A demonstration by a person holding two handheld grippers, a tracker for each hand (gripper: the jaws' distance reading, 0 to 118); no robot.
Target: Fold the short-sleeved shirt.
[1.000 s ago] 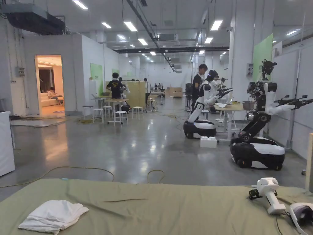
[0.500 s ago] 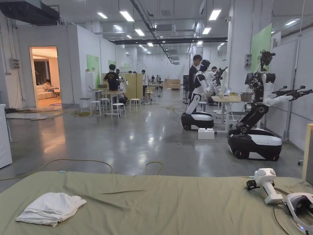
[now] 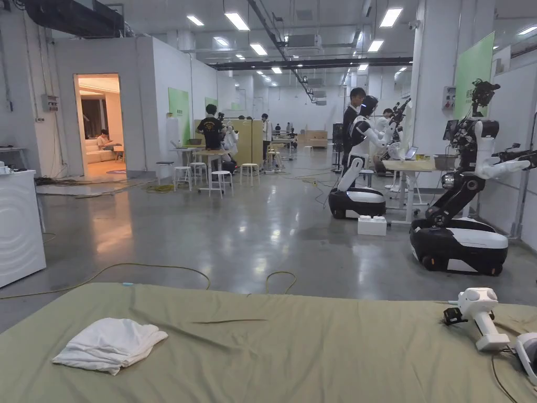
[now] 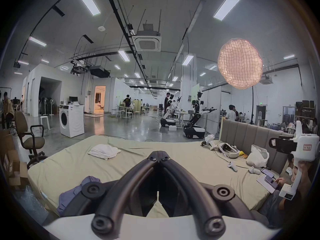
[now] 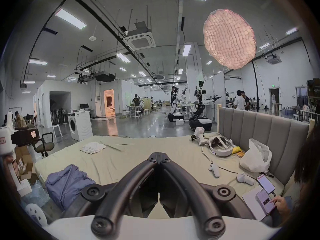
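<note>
Left gripper view, shirt [image 4: 78, 193] beside closed left hand-held gripper [image 4: 159, 154]

Bright, even light falls from ceiling strip lights [image 3: 236, 21], which glare on the polished floor [image 3: 246, 246]. A doorway [image 3: 99, 126] at nine o'clock glows warm orange. Both gripper views bend strongly at their dark edges, and a lit round lamp [image 4: 239, 64] at two o'clock is blown out pink. Shadows are soft.
</note>
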